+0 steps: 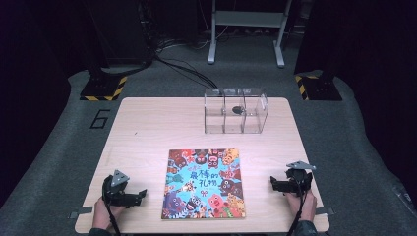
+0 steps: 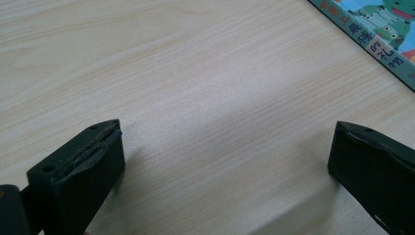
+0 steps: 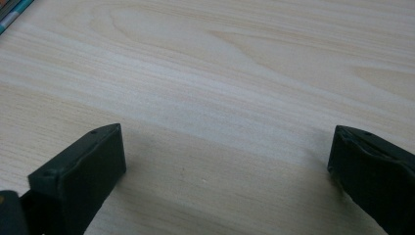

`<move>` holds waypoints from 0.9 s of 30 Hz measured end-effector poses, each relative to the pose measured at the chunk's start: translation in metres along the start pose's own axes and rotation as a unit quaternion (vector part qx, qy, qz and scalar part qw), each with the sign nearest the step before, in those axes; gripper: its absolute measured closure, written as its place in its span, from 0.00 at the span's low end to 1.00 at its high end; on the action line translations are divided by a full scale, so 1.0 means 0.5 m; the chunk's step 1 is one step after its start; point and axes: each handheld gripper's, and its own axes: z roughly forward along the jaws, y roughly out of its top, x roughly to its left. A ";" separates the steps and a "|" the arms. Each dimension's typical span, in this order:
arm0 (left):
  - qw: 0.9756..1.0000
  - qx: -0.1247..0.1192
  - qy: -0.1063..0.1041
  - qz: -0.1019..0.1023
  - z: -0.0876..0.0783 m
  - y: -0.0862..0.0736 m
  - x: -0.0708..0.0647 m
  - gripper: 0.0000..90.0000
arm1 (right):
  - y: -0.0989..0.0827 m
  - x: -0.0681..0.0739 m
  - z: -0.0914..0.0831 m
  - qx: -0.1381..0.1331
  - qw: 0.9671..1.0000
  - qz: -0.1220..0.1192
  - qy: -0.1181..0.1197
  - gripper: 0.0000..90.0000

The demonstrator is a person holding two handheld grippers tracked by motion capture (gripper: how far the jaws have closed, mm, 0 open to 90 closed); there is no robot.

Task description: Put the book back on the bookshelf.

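A colourful picture book (image 1: 204, 183) lies flat and closed at the front middle of the wooden table (image 1: 147, 128). Its corner (image 2: 377, 34) shows at the top right of the left gripper view. My left gripper (image 1: 140, 195) rests on the table to the book's left, open, with bare wood between its jaws (image 2: 227, 147). To the book's right my right gripper (image 1: 273, 183) also rests open on the table, nothing between its jaws (image 3: 227, 147). A sliver of the book's edge (image 3: 12, 10) shows at the top left of the right gripper view.
A clear plastic box (image 1: 236, 110) with dividers stands at the back of the table, a small dark object (image 1: 236, 109) inside it. Beyond the table are cables, a grey metal stand (image 1: 246, 29) and two bases with yellow-black stripes (image 1: 104, 88).
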 end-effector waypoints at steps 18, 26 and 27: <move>1.000 -0.002 0.008 -0.010 -0.003 0.000 -0.006 0.00 | 0.008 -0.003 -0.009 -0.007 1.000 0.013 0.025 0.00; 1.000 -0.017 -0.006 -0.011 -0.005 0.015 -0.022 0.00 | 0.028 0.028 -0.032 -0.016 0.998 0.009 0.055 0.00; 1.000 -0.017 -0.010 -0.012 -0.005 0.017 -0.025 0.00 | 0.031 0.034 -0.034 -0.020 0.998 0.007 0.059 0.00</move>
